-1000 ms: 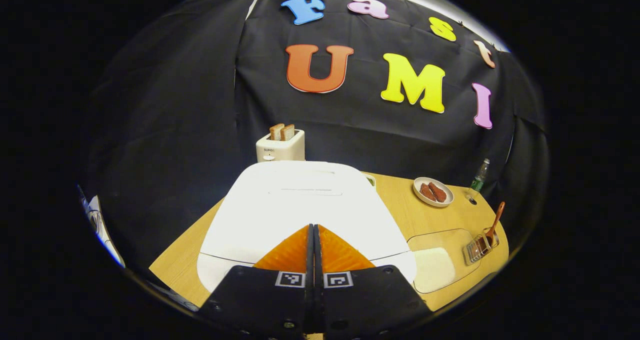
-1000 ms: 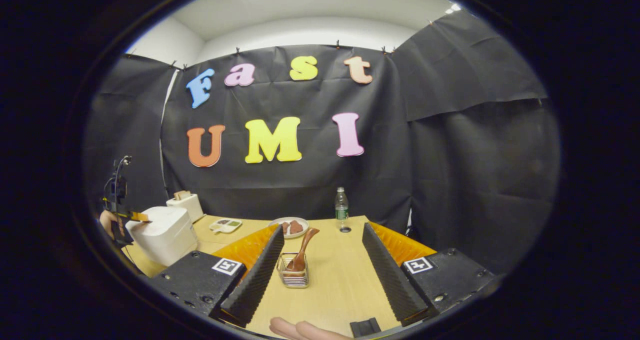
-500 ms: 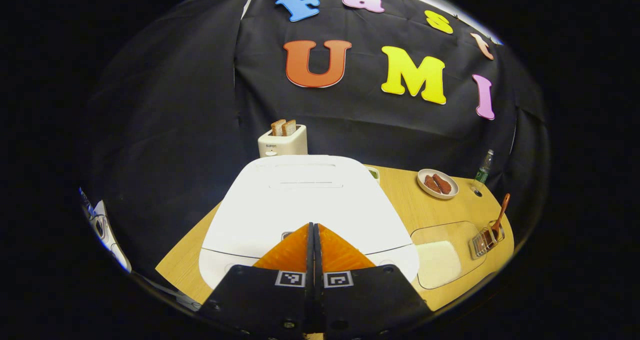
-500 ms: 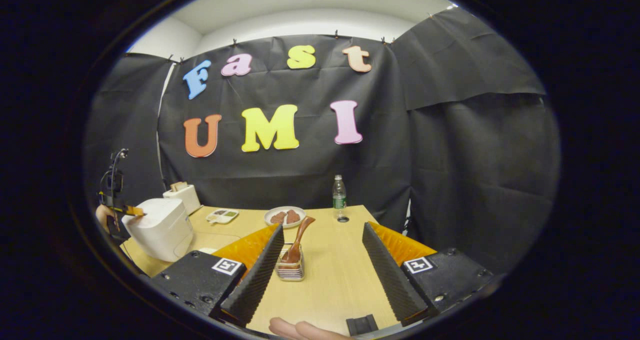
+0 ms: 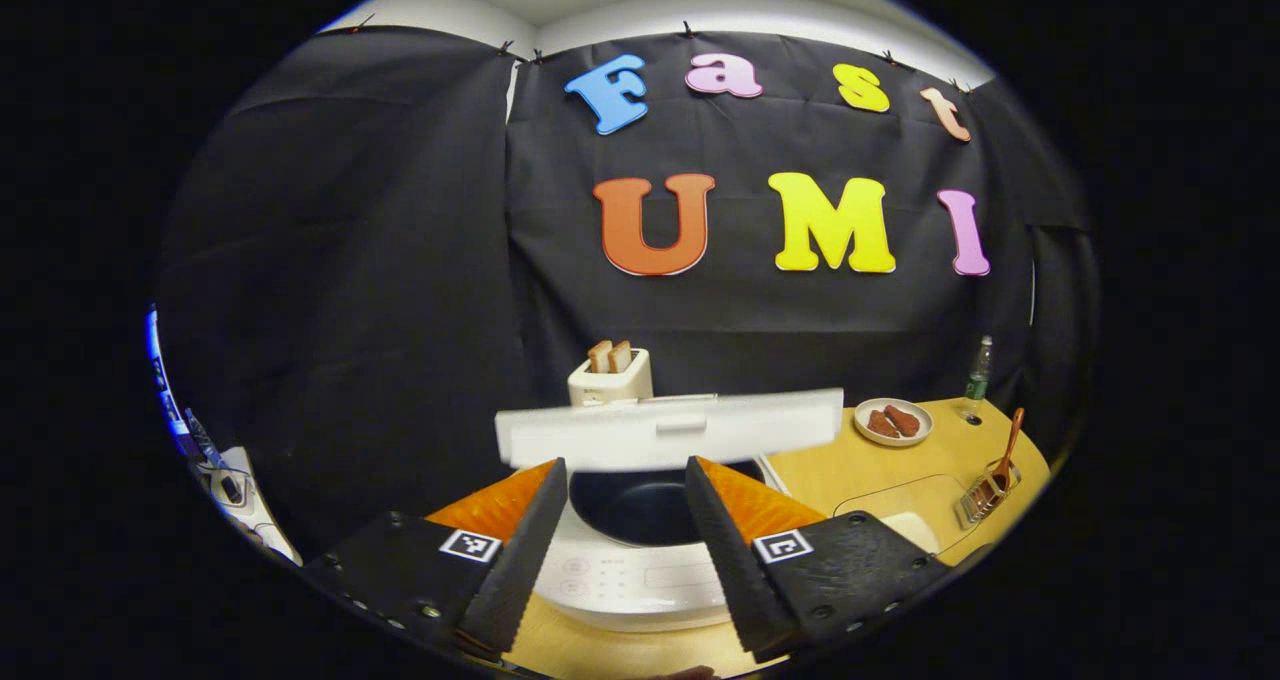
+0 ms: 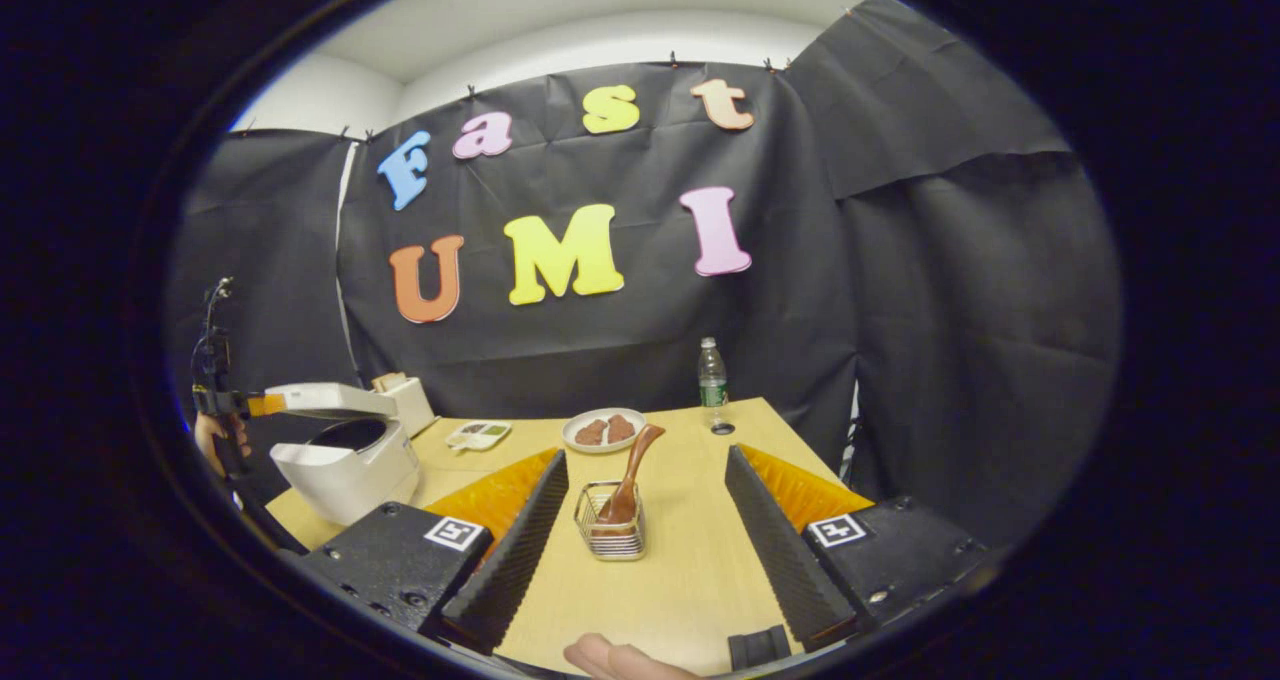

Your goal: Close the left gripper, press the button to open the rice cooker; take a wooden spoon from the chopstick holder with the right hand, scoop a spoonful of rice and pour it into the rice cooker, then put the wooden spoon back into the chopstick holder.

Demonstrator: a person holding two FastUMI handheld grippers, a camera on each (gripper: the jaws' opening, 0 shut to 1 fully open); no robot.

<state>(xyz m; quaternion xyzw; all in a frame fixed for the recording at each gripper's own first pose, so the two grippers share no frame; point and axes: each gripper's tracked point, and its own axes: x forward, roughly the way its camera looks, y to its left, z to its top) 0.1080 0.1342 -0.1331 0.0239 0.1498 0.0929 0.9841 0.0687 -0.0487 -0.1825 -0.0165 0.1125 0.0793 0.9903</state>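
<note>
White rice cooker [image 5: 640, 550] lid is up, both grippers' fingers spread empty; wooden spoon [image 6: 632, 478] sits untouched in the chopstick holder [image 6: 612, 535].

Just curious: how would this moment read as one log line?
rice cooker: lid up | left gripper: open | right gripper: open | wooden spoon: in holder
</note>
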